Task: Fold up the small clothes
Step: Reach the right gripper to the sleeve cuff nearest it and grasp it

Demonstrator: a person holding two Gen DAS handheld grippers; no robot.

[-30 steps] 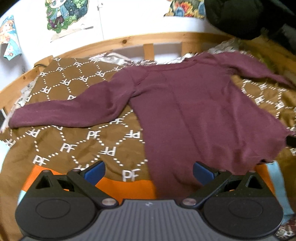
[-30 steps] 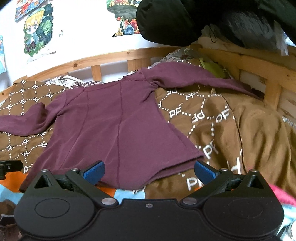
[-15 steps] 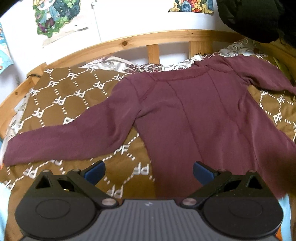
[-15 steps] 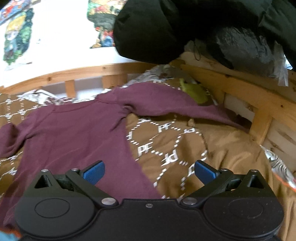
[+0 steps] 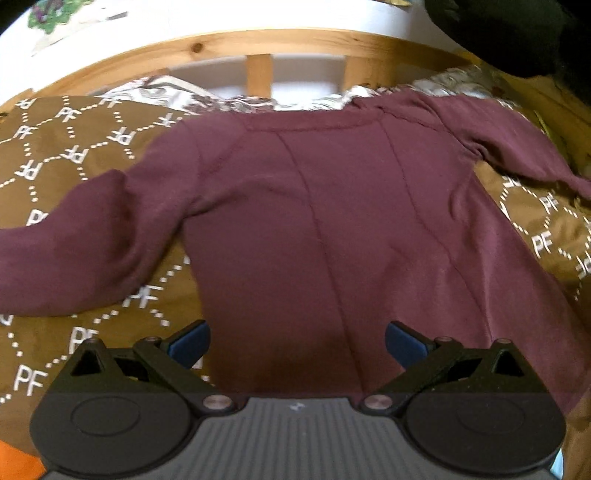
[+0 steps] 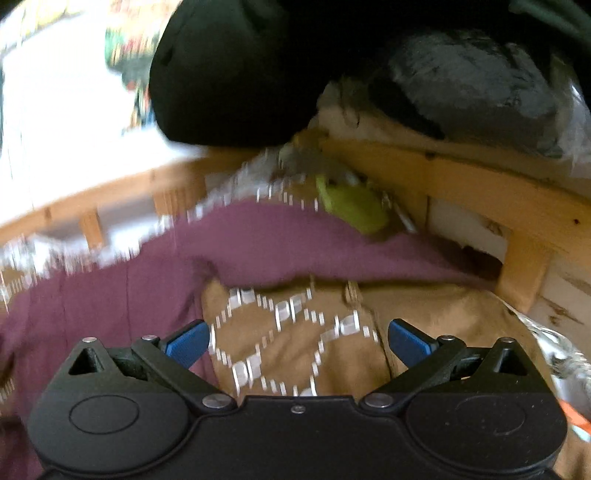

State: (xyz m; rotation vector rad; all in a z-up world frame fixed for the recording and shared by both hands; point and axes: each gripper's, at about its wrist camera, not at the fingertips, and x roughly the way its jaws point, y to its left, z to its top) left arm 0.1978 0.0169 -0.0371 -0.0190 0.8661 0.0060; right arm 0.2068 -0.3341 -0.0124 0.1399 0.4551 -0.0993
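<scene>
Brown patterned blanket [image 5: 77, 155] under maroon top [image 5: 332, 229], wooden bedrail [image 5: 258, 40] behind.

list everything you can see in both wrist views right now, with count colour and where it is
long-sleeved top: one, maroon, spread flat on the blanket, sleeves out to both sides
blanket: one, brown with white PF lettering, under the top
bed frame: one, light wood, along the far edge and the right side
patterned fabric: one, grey and white, between the blanket and the frame
dark bundle: one, black, above the frame on the right
green item: one, lime, by the right sleeve; too blurred to identify
posters: at least two, multicoloured, on the white wall
left gripper: open, above the top's lower body
right gripper: open, above the blanket beside the top
</scene>
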